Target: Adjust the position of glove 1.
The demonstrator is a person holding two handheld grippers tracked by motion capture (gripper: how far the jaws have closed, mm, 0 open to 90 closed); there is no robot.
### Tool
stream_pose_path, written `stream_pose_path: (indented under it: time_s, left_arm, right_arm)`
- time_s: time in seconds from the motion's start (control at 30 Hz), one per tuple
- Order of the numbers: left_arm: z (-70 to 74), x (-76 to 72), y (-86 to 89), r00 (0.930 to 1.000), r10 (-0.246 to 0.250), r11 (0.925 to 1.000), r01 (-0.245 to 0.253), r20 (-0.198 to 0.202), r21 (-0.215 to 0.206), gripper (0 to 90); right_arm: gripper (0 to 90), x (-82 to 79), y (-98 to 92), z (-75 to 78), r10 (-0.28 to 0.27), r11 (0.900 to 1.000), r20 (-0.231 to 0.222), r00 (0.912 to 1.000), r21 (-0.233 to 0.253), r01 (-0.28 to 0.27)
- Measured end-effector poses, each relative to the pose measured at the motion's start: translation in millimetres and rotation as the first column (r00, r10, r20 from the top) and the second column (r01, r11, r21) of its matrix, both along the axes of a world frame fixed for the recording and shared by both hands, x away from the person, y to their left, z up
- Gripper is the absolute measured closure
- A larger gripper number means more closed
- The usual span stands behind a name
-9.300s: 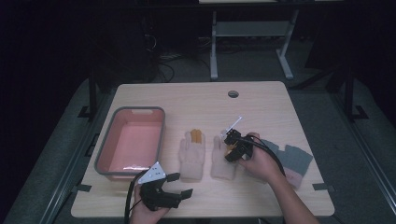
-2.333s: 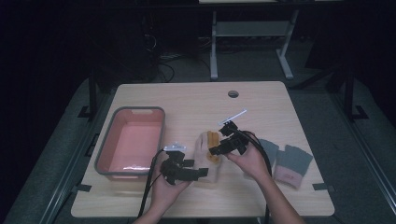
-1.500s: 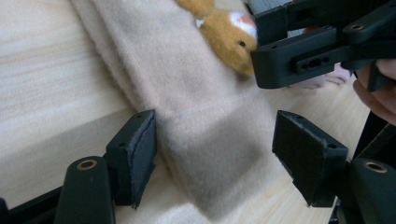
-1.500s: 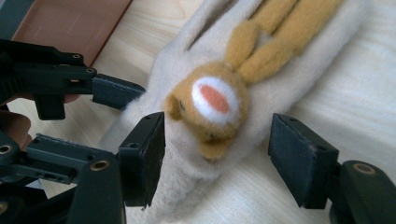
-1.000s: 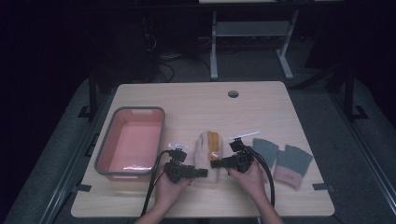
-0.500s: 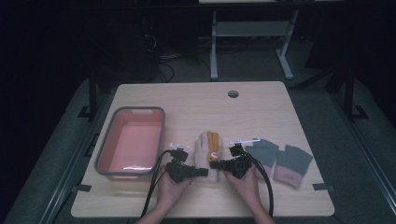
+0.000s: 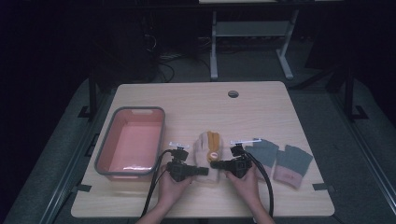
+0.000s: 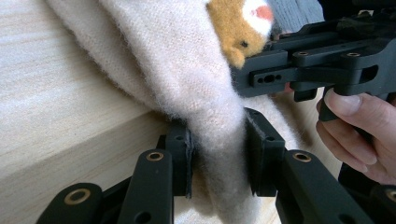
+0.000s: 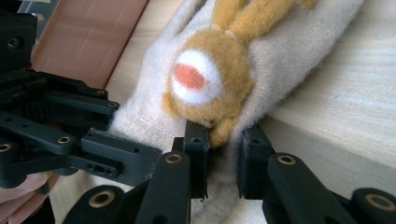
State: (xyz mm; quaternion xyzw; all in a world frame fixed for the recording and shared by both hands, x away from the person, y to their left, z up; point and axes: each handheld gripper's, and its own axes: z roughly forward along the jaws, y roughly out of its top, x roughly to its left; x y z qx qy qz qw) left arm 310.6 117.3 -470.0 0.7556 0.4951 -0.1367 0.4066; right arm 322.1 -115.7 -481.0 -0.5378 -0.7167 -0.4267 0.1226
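Cream glove [image 7: 208, 154] at table [image 7: 196, 100] front, between pink bin [image 7: 131, 140] and grey gloves [image 7: 280, 158]; left gripper [image 7: 201, 171] and right gripper [image 7: 215, 164] each clamp its cuff from opposite sides, jaws nearly closed.

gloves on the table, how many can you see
3 show. A cream glove with an orange animal face lies at the table's middle, between both grippers; earlier views suggest a second cream one may be hidden with it. Two grey gloves lie side by side to its right.
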Motion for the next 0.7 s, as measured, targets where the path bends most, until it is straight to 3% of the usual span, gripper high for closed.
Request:
stream_pose_path:
  time_s: [0.33, 0.7]
  left_arm:
    - [6.4, -0.8, -1.0, 0.9995, -0.029, 0.9996, 0.029, 0.012, 0.006, 67.9]
    - [15.0, 0.2, 0.0, 0.9990, -0.042, 0.9988, 0.043, 0.012, -0.023, 68.3]
  right_arm:
    - [79.8, -0.5, -4.6, 2.3, 0.006, 0.999, -0.016, 0.9999, 0.032, -0.005]
    - [80.5, -1.4, -9.2, 10.3, 0.014, 0.997, -0.023, 0.9996, 0.072, -0.012]
